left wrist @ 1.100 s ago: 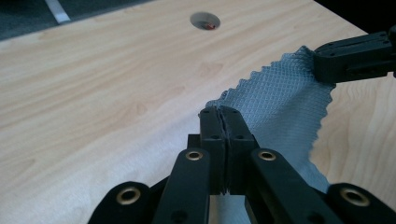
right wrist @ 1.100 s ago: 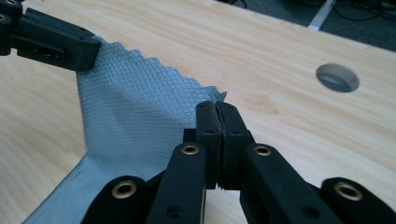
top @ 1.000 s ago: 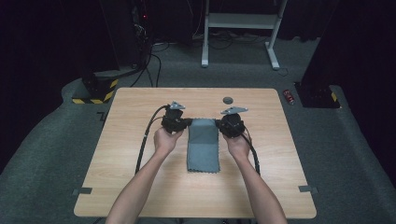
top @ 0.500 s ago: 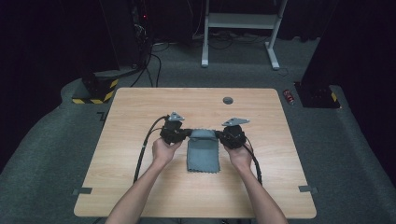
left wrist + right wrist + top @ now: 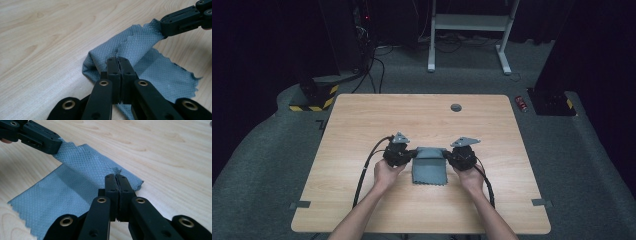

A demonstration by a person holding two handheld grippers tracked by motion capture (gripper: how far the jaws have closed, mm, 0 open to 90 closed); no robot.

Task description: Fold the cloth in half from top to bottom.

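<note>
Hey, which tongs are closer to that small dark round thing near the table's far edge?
Right. The right tongs sit almost straight below the round thing, while the left tongs sit farther off to its left; both are clamped on the grey cloth.

right gripper (image 5: 117,178) | fingers (image 5: 110,185) pinched on grey cloth (image 5: 62,185) | wooden table (image 5: 162,157)

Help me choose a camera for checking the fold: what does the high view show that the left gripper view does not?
High view: the whole table, both forearms, the floor, and the cloth between the left gripper and the right gripper. Left gripper view: the cloth's diamond weave, its zigzag edge, and its own jaws shut on a corner. Both: each gripper pinching one corner, the cloth folded over itself.
</note>
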